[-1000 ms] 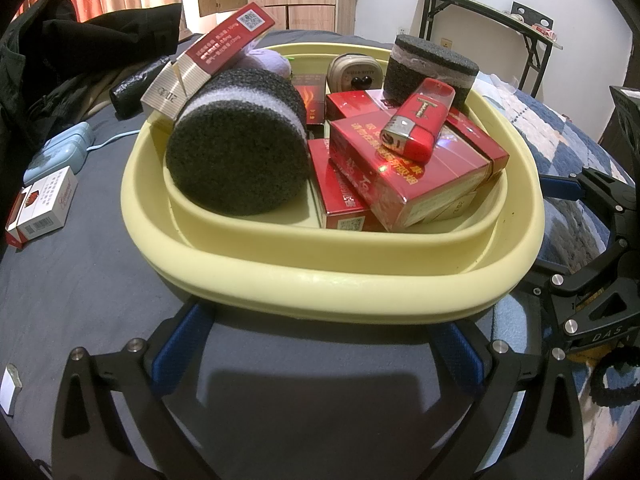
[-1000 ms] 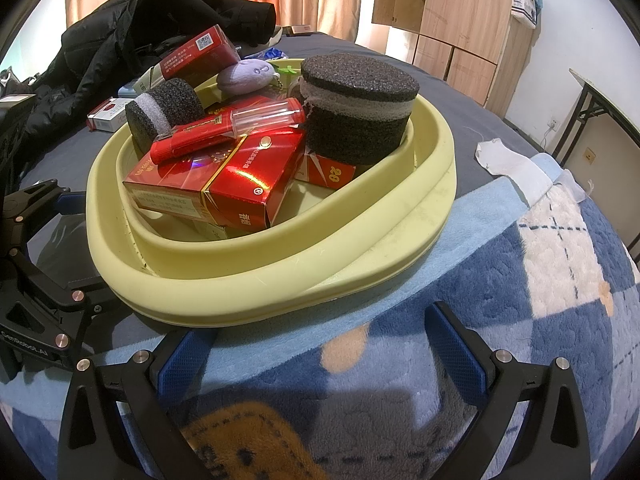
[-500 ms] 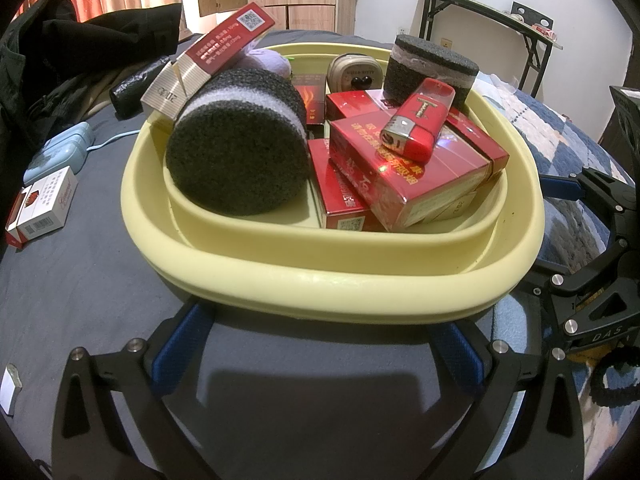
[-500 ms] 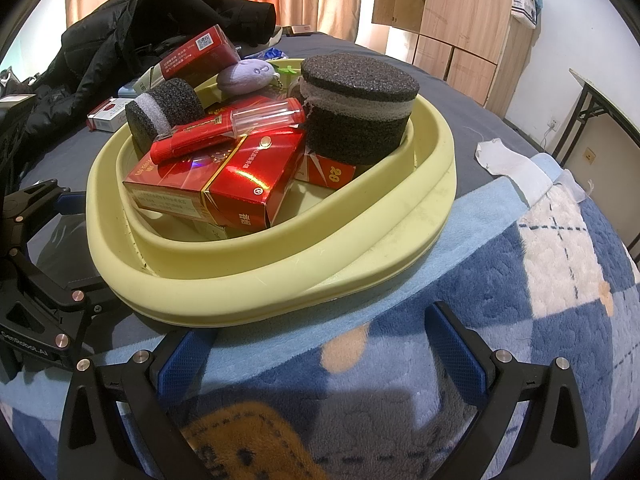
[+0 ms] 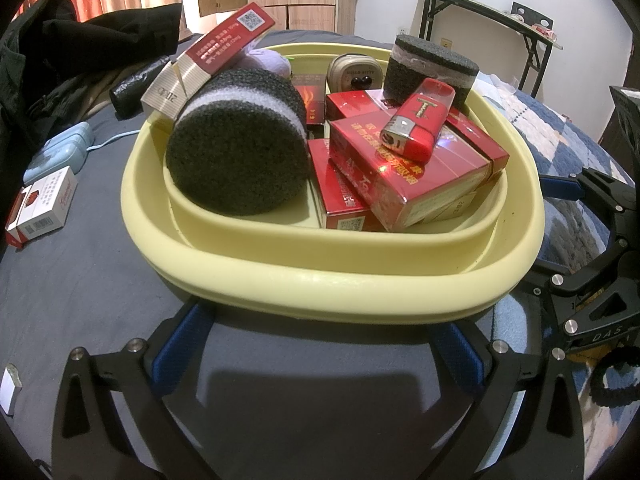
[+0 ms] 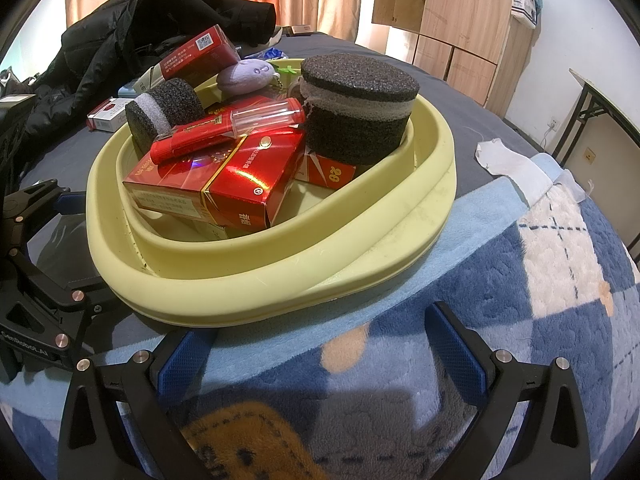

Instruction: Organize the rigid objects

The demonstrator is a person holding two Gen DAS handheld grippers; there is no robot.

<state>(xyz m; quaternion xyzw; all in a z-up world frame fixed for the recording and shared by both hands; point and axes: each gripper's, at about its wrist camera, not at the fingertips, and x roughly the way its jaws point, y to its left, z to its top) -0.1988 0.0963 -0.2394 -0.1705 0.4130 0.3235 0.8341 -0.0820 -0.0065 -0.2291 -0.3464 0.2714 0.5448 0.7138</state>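
Now | left gripper (image 5: 320,344) spread, empty | right gripper (image 6: 320,344) spread, empty | should approach white pack (image 5: 42,208) squarely, clear of basin (image 5: 320,288).

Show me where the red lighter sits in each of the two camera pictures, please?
Left wrist view: the lighter lies right of centre, on top of the red boxes.
Right wrist view: the lighter lies left of centre, on the same boxes.
Shared landmark: the upright sponge just behind it in the yellow basin.
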